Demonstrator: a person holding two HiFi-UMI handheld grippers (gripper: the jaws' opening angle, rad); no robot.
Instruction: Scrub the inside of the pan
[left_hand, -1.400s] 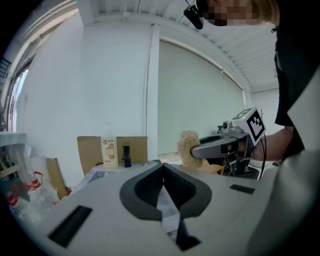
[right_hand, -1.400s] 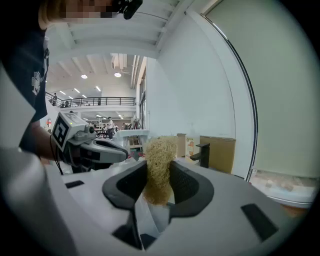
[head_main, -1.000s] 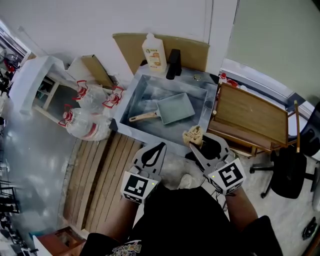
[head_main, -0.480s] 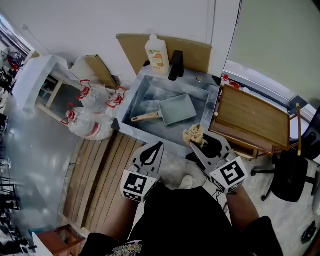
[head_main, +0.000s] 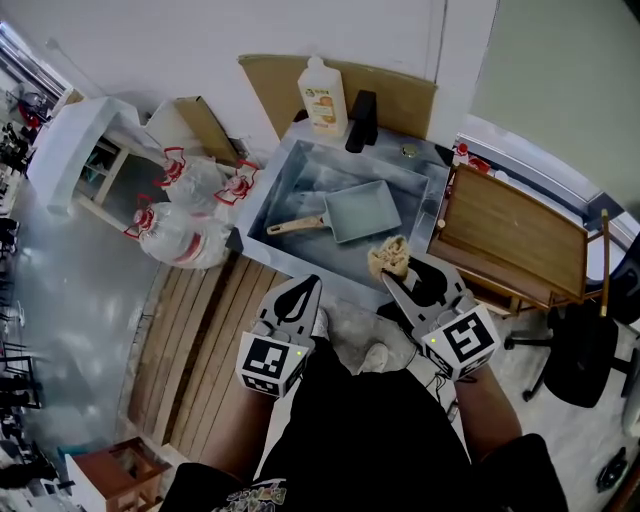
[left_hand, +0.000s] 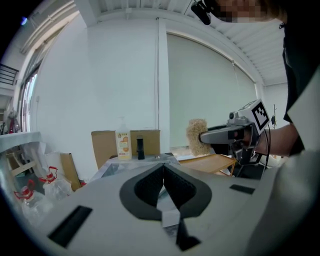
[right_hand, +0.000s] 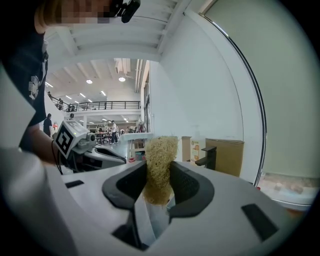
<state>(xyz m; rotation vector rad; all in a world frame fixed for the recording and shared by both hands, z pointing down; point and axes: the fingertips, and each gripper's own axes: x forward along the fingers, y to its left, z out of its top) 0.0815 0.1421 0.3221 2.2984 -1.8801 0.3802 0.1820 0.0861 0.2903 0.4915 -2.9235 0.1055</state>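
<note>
A rectangular grey-green pan (head_main: 363, 210) with a wooden handle (head_main: 295, 225) lies in the steel sink (head_main: 282, 190). My right gripper (head_main: 388, 278) is shut on a tan scrub pad (head_main: 388, 257), held over the sink's near right rim. In the right gripper view the scrub pad (right_hand: 159, 167) sticks up between the jaws. My left gripper (head_main: 312, 282) hangs below the sink's near edge, jaws shut with nothing in them; the left gripper view shows its tips (left_hand: 163, 166) pressed together. The right gripper (left_hand: 202, 136) with the scrub pad (left_hand: 196, 136) appears there too.
A soap bottle (head_main: 323, 95) and a black faucet (head_main: 361, 120) stand at the sink's back, before a cardboard sheet (head_main: 400, 98). A wooden tray table (head_main: 515, 235) is to the right, water jugs (head_main: 178, 225) to the left, wooden floor slats (head_main: 205, 340) below.
Both grippers have edged slightly toward the sink in the head view; the left one shifted most. The scrub pad stays in the right gripper's jaws.
</note>
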